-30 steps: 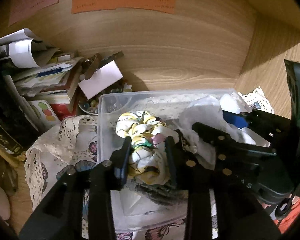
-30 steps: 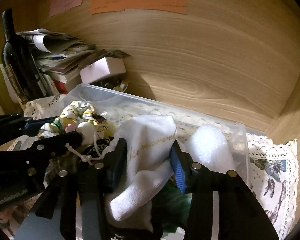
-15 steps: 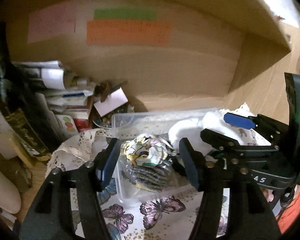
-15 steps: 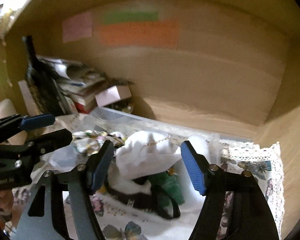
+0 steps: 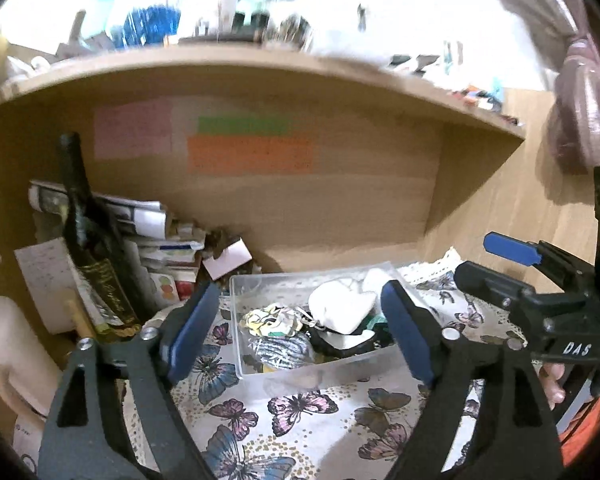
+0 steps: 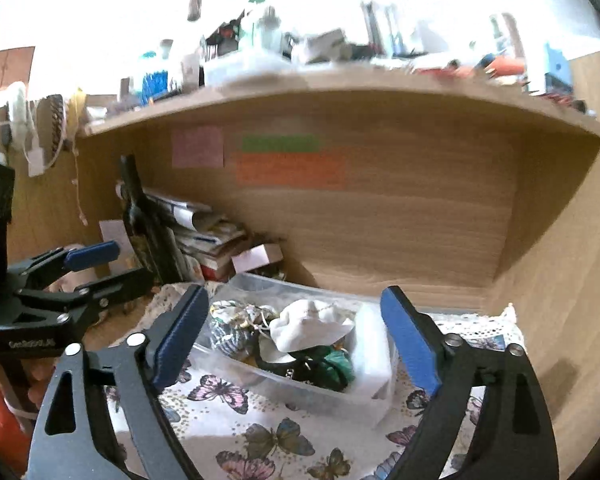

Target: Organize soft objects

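Left wrist view gives me the left gripper (image 5: pixel 300 332) with its jaws opening wide and nothing between the blue pads; I see the clear plastic bin (image 5: pixel 236 320) beyond them, untouched. My right gripper (image 6: pixel 296 336) is the same: jaws spreading, nothing gripped, bin (image 6: pixel 300 394) ahead of it.

That bin sits on a butterfly-print cloth (image 5: pixel 300 404) inside a wooden desk alcove, close to the back wall. Inside it I make out a white cloth pouch (image 5: pixel 342 308) toward the right, a yellow-patterned scrunchie (image 5: pixel 270 320) to its left, a grey striped fabric piece (image 5: pixel 278 350) at the near left corner, and something green (image 6: pixel 338 364) low at the near right.

Left of the bin a dark bottle (image 5: pixel 90 240) leans beside a stack of papers and books (image 5: pixel 160 236). Pink, green and orange notes (image 5: pixel 250 154) are stuck on the back wall.
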